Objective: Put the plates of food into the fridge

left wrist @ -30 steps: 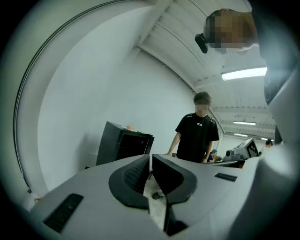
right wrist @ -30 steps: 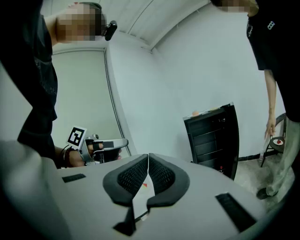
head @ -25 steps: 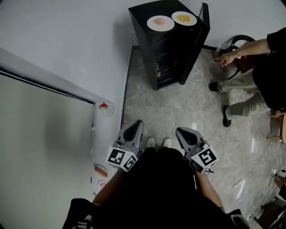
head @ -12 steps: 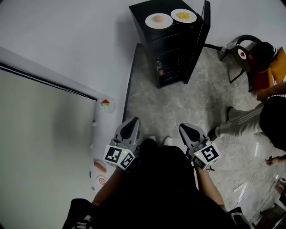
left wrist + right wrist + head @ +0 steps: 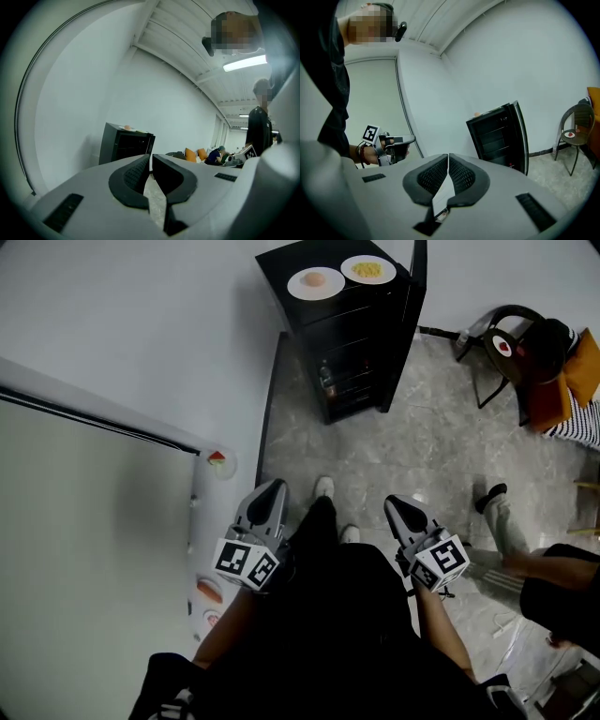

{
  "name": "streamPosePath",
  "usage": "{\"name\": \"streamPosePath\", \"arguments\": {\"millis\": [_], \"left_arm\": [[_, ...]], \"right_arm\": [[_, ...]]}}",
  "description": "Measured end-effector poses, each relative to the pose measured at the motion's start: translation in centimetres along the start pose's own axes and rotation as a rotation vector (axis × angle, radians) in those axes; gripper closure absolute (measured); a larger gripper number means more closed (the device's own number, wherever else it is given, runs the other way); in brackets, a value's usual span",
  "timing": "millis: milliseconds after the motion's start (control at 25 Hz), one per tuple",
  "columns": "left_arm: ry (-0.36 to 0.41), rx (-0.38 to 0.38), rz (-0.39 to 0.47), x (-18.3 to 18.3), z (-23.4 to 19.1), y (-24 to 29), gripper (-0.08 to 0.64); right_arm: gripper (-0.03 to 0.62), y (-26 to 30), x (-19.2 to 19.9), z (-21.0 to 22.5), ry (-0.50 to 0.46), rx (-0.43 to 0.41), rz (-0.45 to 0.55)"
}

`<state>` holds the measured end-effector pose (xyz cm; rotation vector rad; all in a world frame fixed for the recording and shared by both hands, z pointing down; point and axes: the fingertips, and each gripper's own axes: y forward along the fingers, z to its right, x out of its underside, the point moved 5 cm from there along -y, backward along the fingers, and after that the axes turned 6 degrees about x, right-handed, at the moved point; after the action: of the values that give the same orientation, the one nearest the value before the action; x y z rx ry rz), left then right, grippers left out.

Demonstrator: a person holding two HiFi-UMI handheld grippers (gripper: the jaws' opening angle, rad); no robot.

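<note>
The small black fridge (image 5: 356, 343) is seen at the far end of the marbled floor (image 5: 394, 446), well apart from both grippers, with its door (image 5: 416, 287) standing open at its right side. Two plates rest on its top: one with a pinkish portion (image 5: 315, 282) and, just beside it, one with yellow food (image 5: 367, 270). Neither has yet been lifted. Compared with a second ago, the fridge has shifted up and to the left in the head view, and one white shoe (image 5: 323, 487) is now planted ahead of the other, so a step towards the fridge is judged to have been taken. The bystander (image 5: 553, 577) at the right has also changed place. The left gripper (image 5: 272, 491) and the right gripper (image 5: 397, 506) are carried low at the waist, and in each gripper view the jaws are pressed together with nothing between them. The task is therefore judged to be at its approach – the gap must be closed and the jaws opened before a plate can be taken.
</note>
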<state>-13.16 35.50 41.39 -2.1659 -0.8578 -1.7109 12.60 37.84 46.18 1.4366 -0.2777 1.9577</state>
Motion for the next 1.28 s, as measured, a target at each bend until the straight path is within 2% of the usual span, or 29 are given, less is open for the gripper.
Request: {"name": "streamPosePath", "arguments": {"millis": [160,520,760,880,960,1200,1280], "left_arm": [[0.008,0.02,0.004,-0.1,-0.2,1.4,0.523],[-0.007,0.04,0.014,-0.6,-2.8,5.2,0.523],[-0.032,0.039,0.024,-1.5,-6.9,8.7,0.523],[-0.046,0.04,0.025,-2.5,-9.2,10.7,0.523],[-0.056,0.041,0.021,-3.1,-10.8,11.9,0.523],[-0.062,0.044,0.015,-5.0,-15.1,15.1,0.523],[-0.072,0.055,0.001,-5.3,-16.4,16.2,0.524]], "right_arm": [[0.566,0.1,-0.3,0.5,0.047,0.015,0.009],[0.566,3.6,-1.4,2.9,0.021,0.025,-0.016],[0.566,8.5,-3.0,4.7,0.004,0.029,-0.027],[0.566,11.3,-4.4,5.4,0.027,0.037,-0.052],[0.566,13.2,-5.5,5.9,0.004,0.055,-0.063],[0.566,18.3,-8.1,7.6,-0.066,0.08,-0.031],[0.566,19.8,-9.1,7.8,-0.059,0.079,-0.011]]}}
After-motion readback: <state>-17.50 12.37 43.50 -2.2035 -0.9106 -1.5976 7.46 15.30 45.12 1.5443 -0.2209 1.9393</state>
